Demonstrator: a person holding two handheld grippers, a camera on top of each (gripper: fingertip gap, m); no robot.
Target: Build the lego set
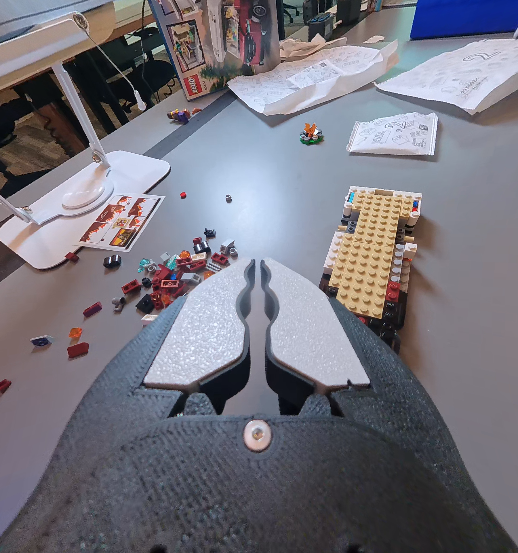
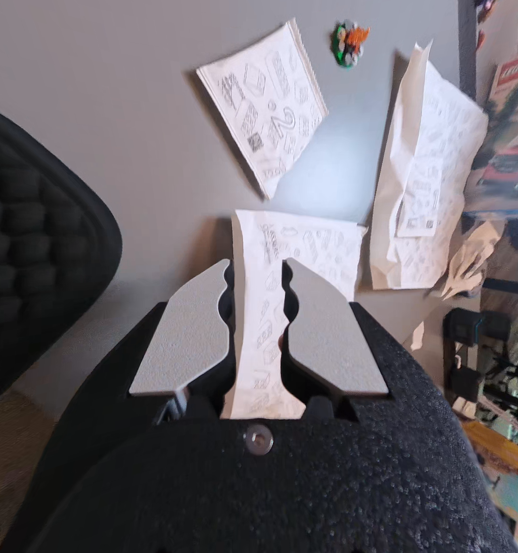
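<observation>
Paper bag (image 2: 296, 254) between parted right tongs (image 2: 256, 263); studded tan plates (image 1: 368, 254).

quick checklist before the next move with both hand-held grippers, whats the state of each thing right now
1. Left hand-held gripper shut with nothing between its fingers: ok.
2. Left hand-held gripper not touching the loose brick pile or the tan-topped brick build: ok, it sits between them.
3. Right hand-held gripper gripping the printed paper bag: cannot tell, the bag runs between parted fingers and the view is blurred.
4. Small sealed paper bag flat on the table: ok.
5. Small campfire model standing apart from other things: ok.
</observation>
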